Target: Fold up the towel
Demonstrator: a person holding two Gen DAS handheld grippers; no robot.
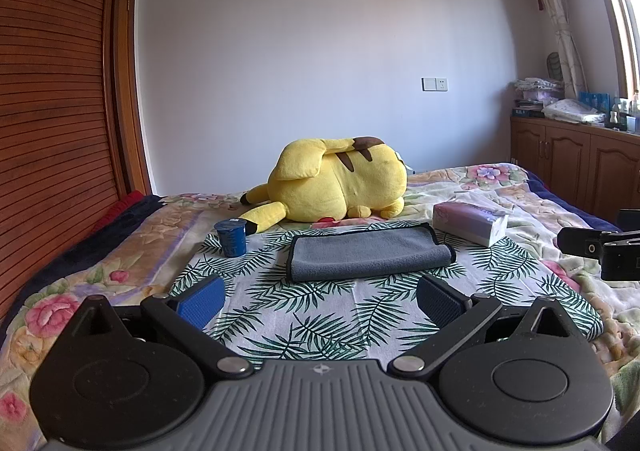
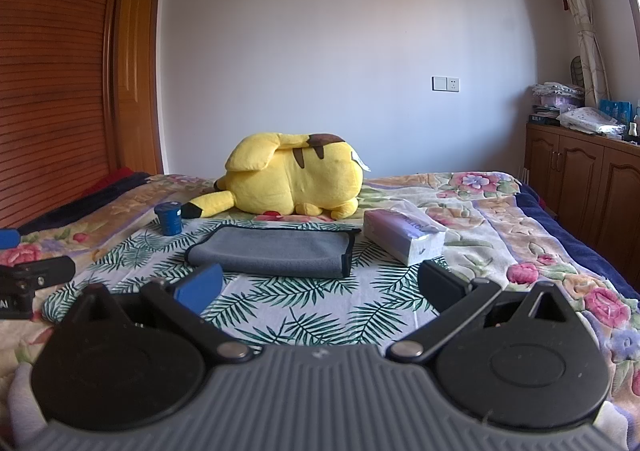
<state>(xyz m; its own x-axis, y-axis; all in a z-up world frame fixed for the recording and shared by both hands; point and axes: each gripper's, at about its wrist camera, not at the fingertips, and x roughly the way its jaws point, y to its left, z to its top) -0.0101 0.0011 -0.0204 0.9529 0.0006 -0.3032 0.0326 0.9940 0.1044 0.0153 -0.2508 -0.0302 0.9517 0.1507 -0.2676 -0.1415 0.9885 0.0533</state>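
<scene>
Bedroom, floral quilt on the bed (image 1: 120, 247) — a palm-leaf cloth (image 1: 320, 315) spread across it.

The grey towel (image 1: 370, 253) lies folded on that cloth, between a blue cup (image 1: 231, 237) and a tissue box (image 1: 470, 225), yellow plush (image 1: 340, 183) behind. Left gripper (image 1: 320, 297) and right gripper (image 2: 320, 283) both hover short of the towel — fingers spread wide, holding nothing.

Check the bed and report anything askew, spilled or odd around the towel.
Nothing is spilled or damaged. The grey towel lies folded but slightly skewed, with one black-trimmed corner flipped outward. The blue cup stands upright, and the tissue box sits at an angle beside the towel. Both grippers are open and empty.
</scene>
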